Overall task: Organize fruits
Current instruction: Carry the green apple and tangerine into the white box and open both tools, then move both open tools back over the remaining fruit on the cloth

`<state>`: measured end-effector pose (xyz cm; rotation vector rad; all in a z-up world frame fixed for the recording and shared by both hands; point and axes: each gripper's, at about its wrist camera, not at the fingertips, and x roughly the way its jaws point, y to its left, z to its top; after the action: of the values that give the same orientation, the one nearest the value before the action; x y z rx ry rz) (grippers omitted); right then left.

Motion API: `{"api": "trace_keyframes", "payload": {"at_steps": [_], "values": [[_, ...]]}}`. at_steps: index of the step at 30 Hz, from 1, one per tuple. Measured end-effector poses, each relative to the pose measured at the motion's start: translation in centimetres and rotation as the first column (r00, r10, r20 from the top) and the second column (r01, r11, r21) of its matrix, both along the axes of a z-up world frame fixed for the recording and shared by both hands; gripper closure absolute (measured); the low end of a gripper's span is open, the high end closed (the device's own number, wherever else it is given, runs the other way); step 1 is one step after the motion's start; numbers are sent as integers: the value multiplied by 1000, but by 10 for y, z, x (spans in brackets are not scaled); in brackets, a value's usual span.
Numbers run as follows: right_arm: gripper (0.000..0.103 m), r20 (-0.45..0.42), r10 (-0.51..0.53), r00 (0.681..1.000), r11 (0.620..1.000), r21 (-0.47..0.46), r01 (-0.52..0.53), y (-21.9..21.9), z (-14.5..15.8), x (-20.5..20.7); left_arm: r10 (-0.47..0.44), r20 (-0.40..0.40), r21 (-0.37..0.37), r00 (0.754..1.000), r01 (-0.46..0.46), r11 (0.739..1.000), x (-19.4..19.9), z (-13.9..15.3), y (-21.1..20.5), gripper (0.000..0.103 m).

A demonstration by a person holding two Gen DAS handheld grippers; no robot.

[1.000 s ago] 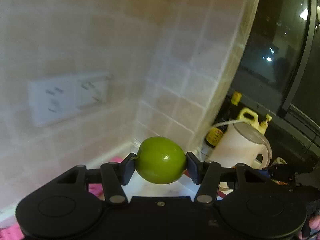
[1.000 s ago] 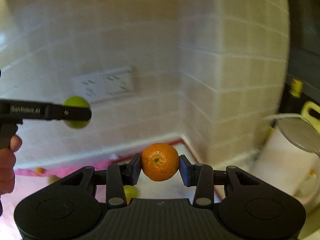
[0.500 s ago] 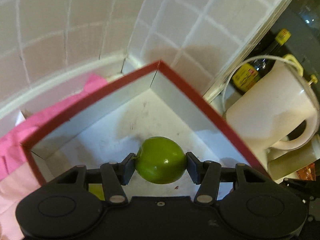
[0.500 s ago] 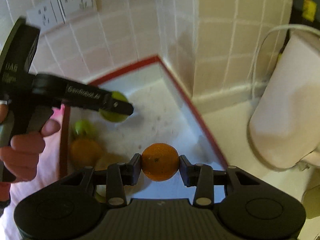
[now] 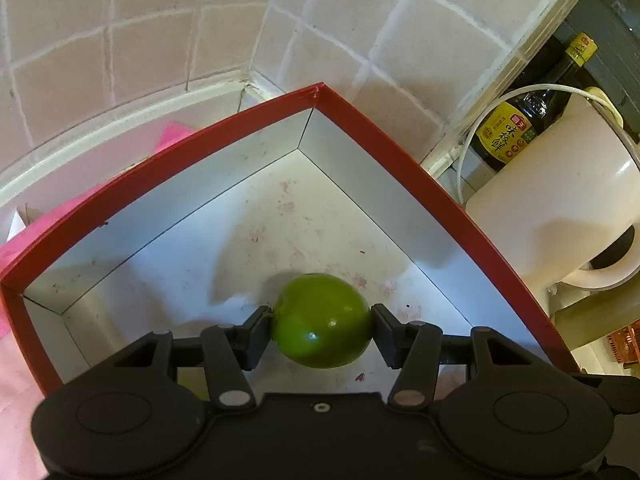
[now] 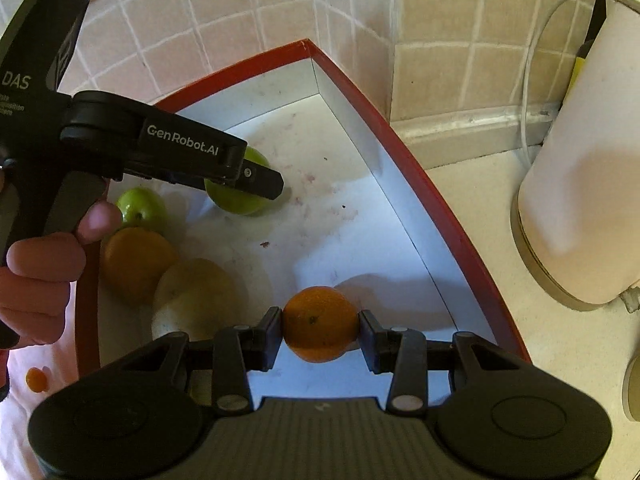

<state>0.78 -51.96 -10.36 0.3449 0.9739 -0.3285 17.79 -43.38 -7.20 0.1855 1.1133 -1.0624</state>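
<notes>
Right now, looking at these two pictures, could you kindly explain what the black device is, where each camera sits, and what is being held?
There is no robot here: a person holds a hand-operated gripper in each hand, and each carries a wide-angle camera looking along its two fingers.

The left camera's view shows the left gripper clamped on a green fruit, low inside a red-rimmed box with a white floor.

The right camera's view shows the right gripper clamped on an orange over the same box. There you also see the left gripper from the side, held by a hand.

Already in the box lie another green fruit, a second orange and a pale yellow fruit. A white kettle stands on the counter beside the box.
</notes>
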Motion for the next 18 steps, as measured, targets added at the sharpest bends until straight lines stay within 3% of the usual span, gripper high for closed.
{"api": "trace_keyframes", "payload": {"at_steps": [4, 7, 13, 18], "values": [[59, -3, -1, 1000, 1000, -2, 1, 3, 1, 1, 9, -16, 6, 1000, -9, 1000, 2, -2, -1, 39], [50, -5, -19, 1000, 1000, 15, 19, -2, 2, -1, 15, -16, -11, 1000, -15, 1000, 1, 3, 7, 27], [40, 83, -63, 995, 998, -2, 63, 0, 35, -24, 29, 35, -94, 999, -25, 995, -4, 43, 42, 25], [33, 191, -171, 967, 985, 57, 163, 4, 63, -63, 86, 80, -172, 993, -71, 982, -9, 78, 97, 25]]}}
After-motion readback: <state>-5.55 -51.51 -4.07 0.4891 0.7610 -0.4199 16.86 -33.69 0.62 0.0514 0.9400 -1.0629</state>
